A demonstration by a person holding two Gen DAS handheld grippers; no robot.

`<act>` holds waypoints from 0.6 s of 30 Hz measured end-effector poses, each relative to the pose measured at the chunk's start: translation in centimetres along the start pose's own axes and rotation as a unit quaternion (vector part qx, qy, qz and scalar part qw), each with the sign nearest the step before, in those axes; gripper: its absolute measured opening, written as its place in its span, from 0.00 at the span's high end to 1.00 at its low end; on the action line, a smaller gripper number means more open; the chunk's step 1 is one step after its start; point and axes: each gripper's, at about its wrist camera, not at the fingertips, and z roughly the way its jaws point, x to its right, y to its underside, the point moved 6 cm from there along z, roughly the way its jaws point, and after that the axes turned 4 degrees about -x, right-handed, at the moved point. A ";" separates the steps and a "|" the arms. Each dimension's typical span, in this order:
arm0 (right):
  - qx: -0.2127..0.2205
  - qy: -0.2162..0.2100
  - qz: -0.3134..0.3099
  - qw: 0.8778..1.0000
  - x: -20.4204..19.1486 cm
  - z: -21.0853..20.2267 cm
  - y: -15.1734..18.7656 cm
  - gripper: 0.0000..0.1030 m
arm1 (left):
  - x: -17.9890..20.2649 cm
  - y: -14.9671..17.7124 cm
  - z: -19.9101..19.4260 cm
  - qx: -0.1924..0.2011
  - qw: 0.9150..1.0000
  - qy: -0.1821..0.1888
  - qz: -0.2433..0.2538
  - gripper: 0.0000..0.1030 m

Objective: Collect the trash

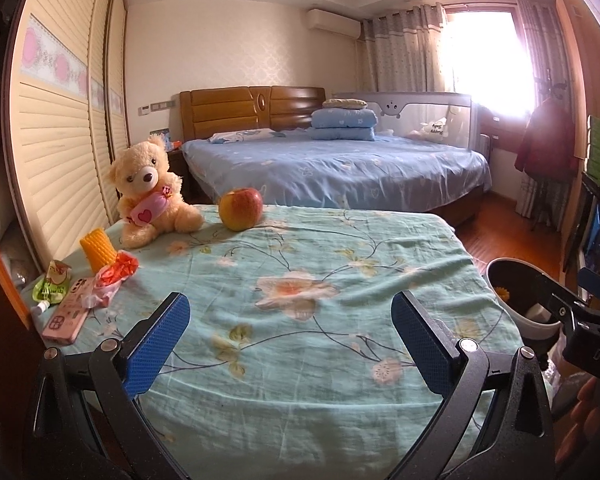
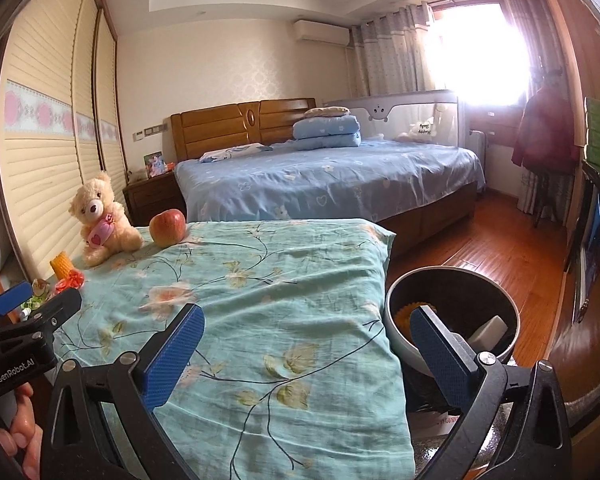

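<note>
A table [image 1: 340, 360] under a pale green flowered cloth [image 1: 300, 272] carries everything. At ten o'clock sit a teddy bear [image 1: 150, 192] and an apple [image 1: 241, 208]. At nine o'clock, along the edge, lie a yellow corn piece [image 1: 97, 250], an orange wrapper [image 1: 114, 276], a green pouch [image 1: 52, 286] and a pink phone [image 1: 67, 316].

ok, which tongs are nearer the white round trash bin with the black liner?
Right. The right tongs hang open at the bin's rim, one finger over it. The left tongs are open over the floral tablecloth, further left.

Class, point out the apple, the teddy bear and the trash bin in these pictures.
apple [image 1: 241, 214]: left wrist view, middle of its red and yellow skin.
teddy bear [image 1: 142, 168]: left wrist view, on its face.
trash bin [image 2: 396, 332]: right wrist view, on its white outer wall.
</note>
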 end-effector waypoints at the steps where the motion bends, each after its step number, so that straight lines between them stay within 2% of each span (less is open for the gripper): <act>1: 0.001 0.000 -0.001 1.000 -0.1 -0.1 0.0 0.00 | 0.0 0.0 -0.1 0.002 1.000 -0.001 0.001 0.00; 18: 0.001 -0.002 -0.001 1.000 -0.2 -0.3 -0.1 0.00 | 0.2 -0.1 -0.6 0.010 1.000 -0.008 0.006 0.00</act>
